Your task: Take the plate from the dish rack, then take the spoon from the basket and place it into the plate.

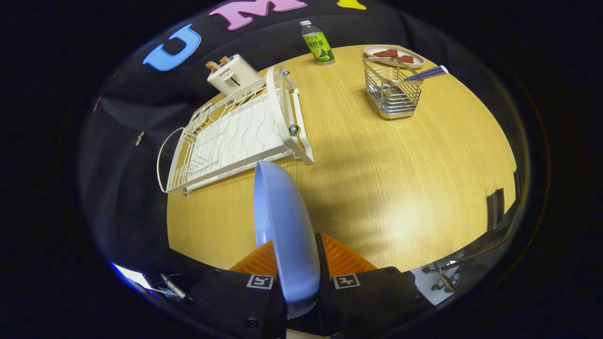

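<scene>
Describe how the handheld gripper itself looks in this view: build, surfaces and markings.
The gripper has two fingers with ribbed, grooved faces that taper toward their tips. Behind each finger sits a dark, blocky carriage bearing a small square black-and-white fiducial marker, one per side, with dark screw heads lower down on the housing. The fingers are shut on the plate.

Pale blue plate (282,226) on edge between the jaws, blue-checked spoon (424,74) leaning in wire basket (393,92), white dish rack (235,136) beyond.
</scene>
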